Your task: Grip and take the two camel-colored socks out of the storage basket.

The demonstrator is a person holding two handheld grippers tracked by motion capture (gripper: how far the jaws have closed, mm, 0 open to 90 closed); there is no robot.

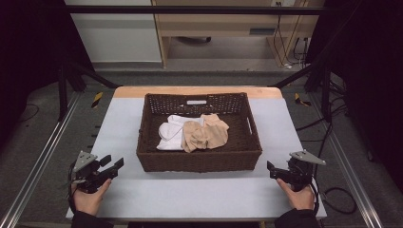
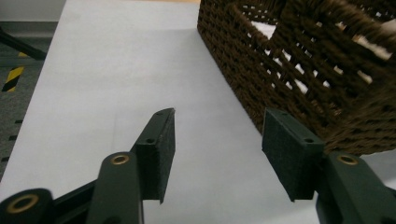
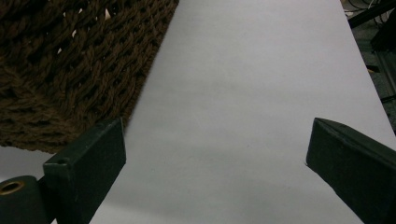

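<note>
Both the left gripper (image 1: 114, 167) and right gripper (image 1: 271, 169) stood apart, empty, beside the basket (image 1: 198, 160). The socks (image 1: 192, 133) lay untouched inside; all handling remained.

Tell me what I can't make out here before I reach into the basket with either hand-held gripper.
- Socks, high view: white and beige pieces overlap in a heap, so their count is unclear.
- Basket floor, high view: hidden under that heap and behind the near wall.
- Pale label on the far wall, high view: too small to read.
- Basket contents, left gripper view: only pale slivers through the blurred weave.
- Basket, right gripper view: cut off by the frame edge.
</note>
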